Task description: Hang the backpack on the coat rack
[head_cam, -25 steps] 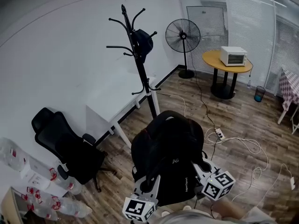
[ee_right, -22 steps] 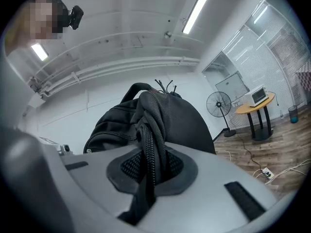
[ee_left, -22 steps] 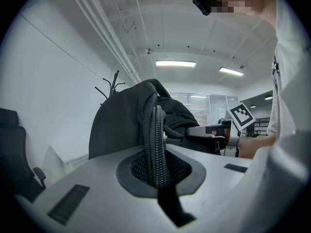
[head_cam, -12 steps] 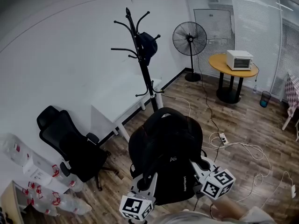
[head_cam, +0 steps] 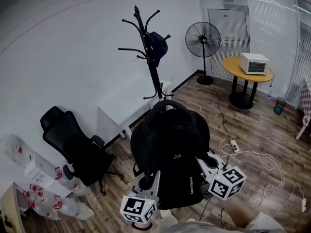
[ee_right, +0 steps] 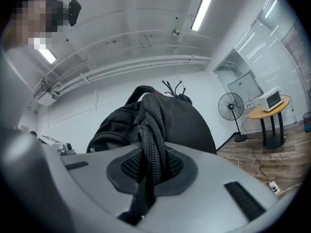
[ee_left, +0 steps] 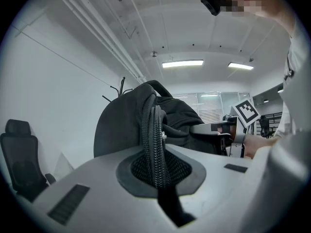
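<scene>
Right tool (ee_right: 148, 171) tight on a strap of the black backpack (ee_right: 192, 125), coat rack (ee_right: 171, 87) hooks beyond

Black backpack (head_cam: 170, 149) upright, aloft, seemingly short of black coat rack (head_cam: 154, 74)

Wood floor (head_cam: 257, 121), coat rack (head_cam: 155, 76), cables (head_cam: 252, 154), chair (head_cam: 77, 149)

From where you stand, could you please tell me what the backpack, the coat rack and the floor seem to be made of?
The backpack: black woven fabric, probably nylon, matte; coarse weave and zipper teeth show up close.
The coat rack: likely black-painted metal, judging by its thin curved hooks.
The floor: wood-look planks, wood or laminate, with visible grain and seams.
</scene>
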